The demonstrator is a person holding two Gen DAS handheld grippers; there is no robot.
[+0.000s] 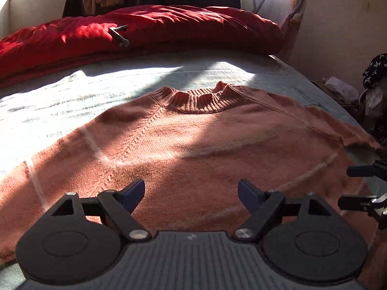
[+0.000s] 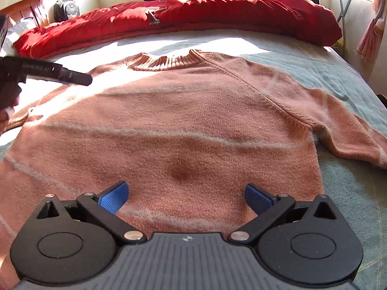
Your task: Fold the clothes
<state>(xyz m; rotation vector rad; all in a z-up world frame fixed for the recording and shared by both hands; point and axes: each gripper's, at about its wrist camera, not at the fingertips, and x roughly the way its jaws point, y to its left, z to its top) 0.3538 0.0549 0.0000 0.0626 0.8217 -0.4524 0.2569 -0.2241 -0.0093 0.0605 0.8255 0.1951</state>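
Observation:
A salmon-pink knit sweater [image 1: 183, 142] with thin white stripes lies flat, face up, on the bed, ribbed collar [image 1: 203, 99] at the far side. It also fills the right wrist view [image 2: 183, 125], its right sleeve [image 2: 348, 130] spread out to the side. My left gripper [image 1: 191, 193] is open and empty, hovering over the sweater's lower body. My right gripper [image 2: 186, 195] is open and empty, over the lower hem area. The right gripper's fingers [image 1: 360, 186] show at the right edge of the left wrist view; the left gripper [image 2: 48, 75] shows at the left of the right wrist view.
The bed has a pale blue-grey cover [image 2: 350, 193]. A bulky red duvet [image 1: 145, 31] lies across the far side, with a small dark tool [image 1: 119, 36] on it. Clutter [image 1: 372, 91] sits beside the bed's right edge. A backpack [image 2: 65, 6] stands by the far wall.

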